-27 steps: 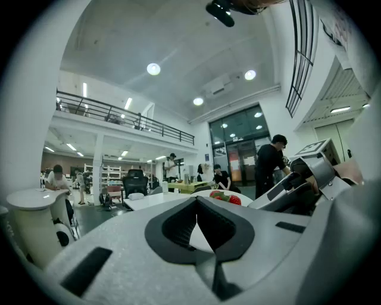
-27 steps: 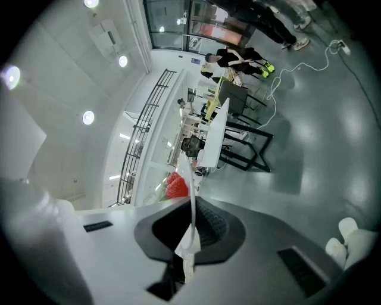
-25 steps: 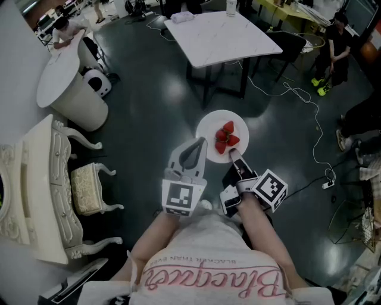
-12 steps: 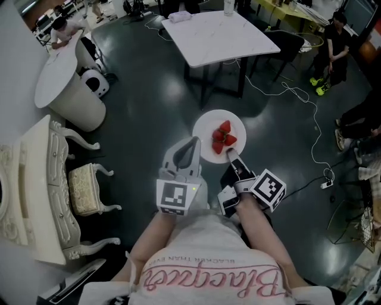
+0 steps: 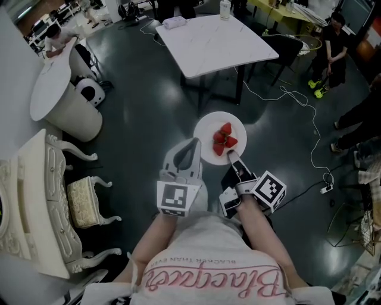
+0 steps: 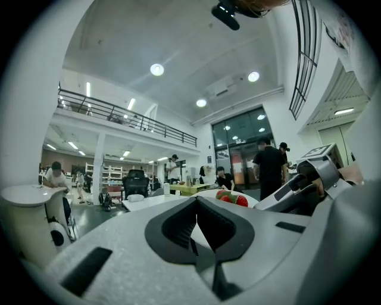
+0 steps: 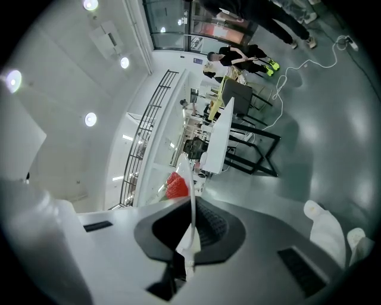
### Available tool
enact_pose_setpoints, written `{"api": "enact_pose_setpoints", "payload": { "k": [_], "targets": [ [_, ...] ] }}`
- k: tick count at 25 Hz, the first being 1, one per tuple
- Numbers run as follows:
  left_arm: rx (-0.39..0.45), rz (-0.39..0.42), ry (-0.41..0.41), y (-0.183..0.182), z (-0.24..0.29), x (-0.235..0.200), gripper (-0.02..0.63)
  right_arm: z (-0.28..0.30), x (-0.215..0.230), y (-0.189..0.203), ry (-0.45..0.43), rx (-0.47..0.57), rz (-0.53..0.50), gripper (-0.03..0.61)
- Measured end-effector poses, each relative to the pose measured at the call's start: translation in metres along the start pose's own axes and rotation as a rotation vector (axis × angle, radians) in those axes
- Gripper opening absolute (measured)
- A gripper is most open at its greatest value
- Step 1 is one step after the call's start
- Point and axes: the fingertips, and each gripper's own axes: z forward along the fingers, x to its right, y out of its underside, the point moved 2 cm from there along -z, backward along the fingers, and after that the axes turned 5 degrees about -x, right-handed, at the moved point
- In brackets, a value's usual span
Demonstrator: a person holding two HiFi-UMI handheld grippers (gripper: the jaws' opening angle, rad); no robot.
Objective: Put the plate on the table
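Note:
A white plate (image 5: 209, 131) carrying red strawberries (image 5: 224, 138) hangs above the dark floor, in front of the person's body. My right gripper (image 5: 231, 156) is shut on its near rim. In the right gripper view the rim (image 7: 191, 202) runs edge-on between the pads, with the strawberries (image 7: 177, 186) beyond. My left gripper (image 5: 191, 145) is shut and empty, just left of the plate. The left gripper view shows the plate (image 6: 208, 195) and strawberries (image 6: 232, 199) past its closed jaws. The square white table (image 5: 214, 36) stands farther ahead on black legs.
A bottle (image 5: 225, 7) and a white item (image 5: 174, 22) sit on the table's far side. A round white table (image 5: 56, 83), ornate cream furniture (image 5: 36, 196) and a cushioned stool (image 5: 83, 202) stand at left. Cables (image 5: 297, 101) trail across the floor at right, near a person (image 5: 333, 41).
The left gripper has shifted slightly left and down. The plate stays in the right gripper's grip, and the whole view has drifted a little.

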Motion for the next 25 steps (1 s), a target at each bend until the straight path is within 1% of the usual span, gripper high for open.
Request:
{"api": "enact_pose_setpoints", "payload": {
  "k": [5, 10, 13, 17, 22, 25],
  "targets": [
    [0.016, -0.025, 0.004, -0.004, 0.045, -0.027, 0.006, 0.038, 0.007, -0.033, 0.030, 0.013, -0.016, 0.011],
    [0.022, -0.018, 0.034, -0.009, 0.100, -0.054, 0.006, 0.090, 0.008, -0.067, 0.009, 0.029, -0.004, 0.011],
    [0.020, -0.009, 0.043, -0.016, 0.131, -0.074, 0.006, 0.124, 0.004, -0.083, -0.018, 0.030, 0.009, 0.011],
    [0.010, -0.012, 0.049, -0.016, 0.172, -0.103, 0.006, 0.165, 0.002, -0.106, -0.022, 0.035, 0.011, 0.011],
    [0.003, -0.025, 0.069, -0.020, 0.226, -0.136, 0.006, 0.210, 0.008, -0.139, 0.029, 0.055, 0.013, 0.011],
    [0.005, -0.037, 0.073, -0.019, 0.251, -0.157, 0.006, 0.236, 0.007, -0.150, 0.033, 0.054, -0.001, 0.011]
  ]
}}
